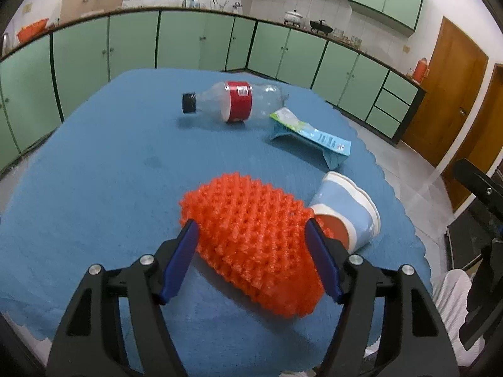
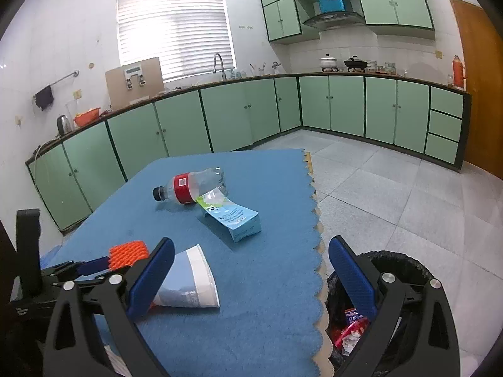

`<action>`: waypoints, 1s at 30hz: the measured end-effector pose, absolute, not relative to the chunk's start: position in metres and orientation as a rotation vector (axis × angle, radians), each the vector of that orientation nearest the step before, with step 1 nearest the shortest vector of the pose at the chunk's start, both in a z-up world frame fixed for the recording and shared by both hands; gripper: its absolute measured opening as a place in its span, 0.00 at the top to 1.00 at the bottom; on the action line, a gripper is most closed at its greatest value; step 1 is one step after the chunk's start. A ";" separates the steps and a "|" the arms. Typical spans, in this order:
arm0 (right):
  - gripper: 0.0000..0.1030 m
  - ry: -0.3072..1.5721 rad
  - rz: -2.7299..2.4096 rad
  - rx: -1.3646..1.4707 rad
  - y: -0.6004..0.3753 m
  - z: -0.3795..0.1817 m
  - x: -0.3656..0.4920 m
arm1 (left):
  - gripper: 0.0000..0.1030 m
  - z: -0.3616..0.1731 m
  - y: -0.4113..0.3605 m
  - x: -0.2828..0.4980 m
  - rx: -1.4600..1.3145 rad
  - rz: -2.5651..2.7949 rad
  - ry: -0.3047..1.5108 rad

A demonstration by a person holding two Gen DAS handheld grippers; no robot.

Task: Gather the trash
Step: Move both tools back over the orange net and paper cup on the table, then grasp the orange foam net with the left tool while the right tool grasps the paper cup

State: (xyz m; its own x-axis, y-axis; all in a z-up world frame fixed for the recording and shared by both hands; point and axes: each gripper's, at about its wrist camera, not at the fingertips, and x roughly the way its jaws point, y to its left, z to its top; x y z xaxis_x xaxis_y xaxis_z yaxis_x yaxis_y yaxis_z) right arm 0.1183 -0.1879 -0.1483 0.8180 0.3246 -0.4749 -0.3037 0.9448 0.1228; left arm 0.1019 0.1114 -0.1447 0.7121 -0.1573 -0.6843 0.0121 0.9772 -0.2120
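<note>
Trash is seen scattered on a blue mat [image 1: 94, 172]. An orange foam net [image 1: 254, 245] lies at 6 o'clock in the left wrist view, framed by the left gripper [image 1: 251, 235]; its blue pads stand at either side of the net, close against it, but a firm squeeze cannot be told. A paper cup [image 1: 349, 210] — pale blue with white bands — lies on its side just beside the net, at 4 o'clock, its mouth turned toward the net. A clear plastic bottle [image 1: 235, 100] with a red label and black cap lies on its side at 12 o'clock. A flattened blue carton [image 1: 311, 135] rests at 1 o'clock, one end near the bottle's base.

In the right wrist view the right gripper [image 2: 251, 260] is held wide, nothing between its fingers. The left finger is seen in front of the cup; the right finger hangs past the mat's scalloped edge, over a black trash bag [image 2: 405, 260] at 5 o'clock, wrappers visible inside.
</note>
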 end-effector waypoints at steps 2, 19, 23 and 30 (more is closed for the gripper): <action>0.06 0.516 0.336 0.036 -0.186 -0.149 0.119 | 0.50 -0.148 0.111 0.102 -0.214 -0.104 0.788; 0.07 0.570 0.420 -0.004 -0.152 -0.171 0.119 | 0.97 -0.127 0.116 0.089 -0.125 -0.024 0.660; 0.07 0.583 0.464 -0.022 -0.135 -0.180 0.119 | 0.97 -0.123 0.133 0.088 -0.115 0.030 0.641; 0.06 0.633 0.503 -0.079 -0.114 -0.200 0.130 | 0.95 -0.129 0.151 0.092 -0.165 0.017 0.683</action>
